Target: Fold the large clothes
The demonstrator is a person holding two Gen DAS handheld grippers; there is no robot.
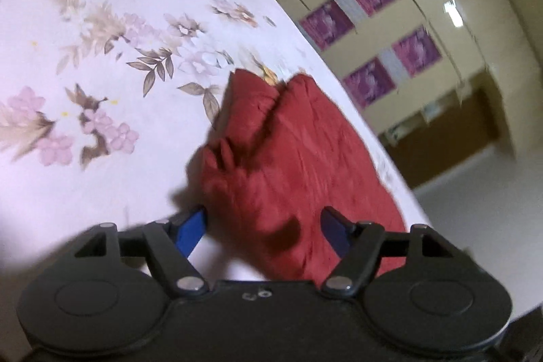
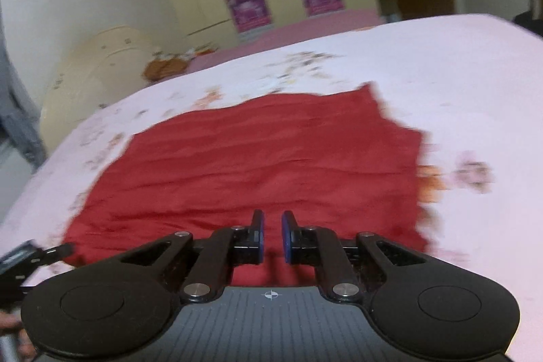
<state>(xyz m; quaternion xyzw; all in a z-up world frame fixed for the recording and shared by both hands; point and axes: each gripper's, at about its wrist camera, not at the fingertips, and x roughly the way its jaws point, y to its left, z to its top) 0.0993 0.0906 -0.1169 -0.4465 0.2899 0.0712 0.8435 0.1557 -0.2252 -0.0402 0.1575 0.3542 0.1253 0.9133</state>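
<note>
Red garment (image 2: 258,158) lies flat near the bed's (image 2: 458,63) edge, soft and light, likely to sag. Left gripper (image 1: 263,226) spread wide over it; right gripper (image 2: 271,234) nearly closed, empty. Best pinched at a corner.

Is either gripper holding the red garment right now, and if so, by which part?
Neither. The left gripper is wide open over the red garment. The right gripper has a narrow gap between its fingers, with no cloth pinched.
</note>
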